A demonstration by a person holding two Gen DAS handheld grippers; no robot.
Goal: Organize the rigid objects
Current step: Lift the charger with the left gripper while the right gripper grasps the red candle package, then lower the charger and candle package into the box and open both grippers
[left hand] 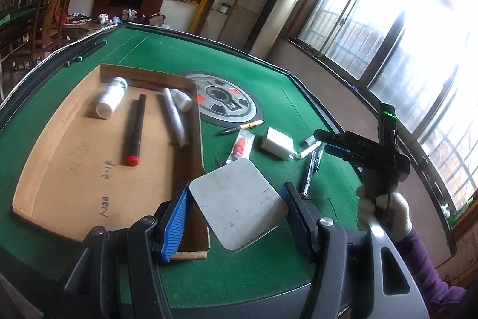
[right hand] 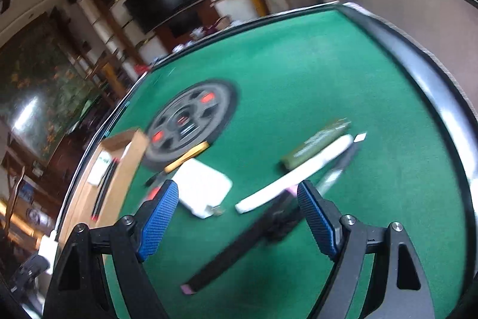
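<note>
My left gripper [left hand: 236,193] is shut on a flat grey-white square plate [left hand: 239,208], held tilted in the air over the near right corner of the cardboard tray [left hand: 74,157]. The tray holds a white bottle [left hand: 112,97], a black marker with red ends [left hand: 136,129], a white tube [left hand: 176,118] and a small white bottle [left hand: 183,99]. My right gripper [right hand: 237,190] is open, hovering over a white marker [right hand: 298,172] and a long black marker [right hand: 233,247]. In the left wrist view the right gripper [left hand: 328,143] sits above those markers [left hand: 310,166], held by a gloved hand [left hand: 385,211].
Loose on the green felt table [left hand: 269,73] lie a white charger [left hand: 276,144], a bag of red pieces [left hand: 242,147], a black and gold pen [left hand: 242,127] and an olive green bar [right hand: 316,142]. A round grey control disc [left hand: 227,100] sits at the table's centre. The table has a raised black rim [right hand: 430,73].
</note>
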